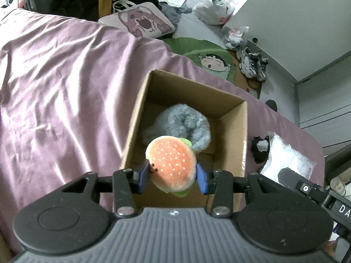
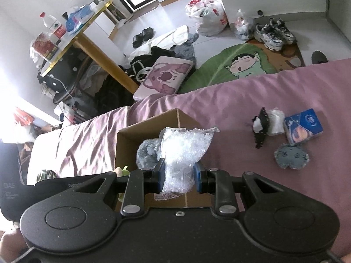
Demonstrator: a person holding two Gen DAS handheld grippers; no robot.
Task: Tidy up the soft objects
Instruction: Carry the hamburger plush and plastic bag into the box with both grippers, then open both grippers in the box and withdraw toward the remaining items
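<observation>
An open cardboard box (image 1: 232,131) (image 2: 125,144) stands on the pink bedspread (image 1: 54,87) (image 2: 241,92). A grey fluffy plush (image 1: 182,122) (image 2: 145,153) lies inside it. My left gripper (image 1: 173,175) is shut on a plush hamburger (image 1: 172,162), held over the box's near end. My right gripper (image 2: 178,175) is shut on a clear bag of white filling (image 2: 182,151), held above the box's right wall. That bag (image 1: 287,160) and the right gripper also show at the right edge of the left wrist view.
On the bedspread to the right lie a black-and-white plush (image 2: 260,127) (image 1: 260,149), a blue packet (image 2: 303,125) and a round grey plush (image 2: 290,155). Beyond the bed edge the floor holds a green cartoon mat (image 2: 237,65), a pink cushion (image 2: 164,76), plastic bags (image 2: 208,15) and sneakers (image 2: 274,32).
</observation>
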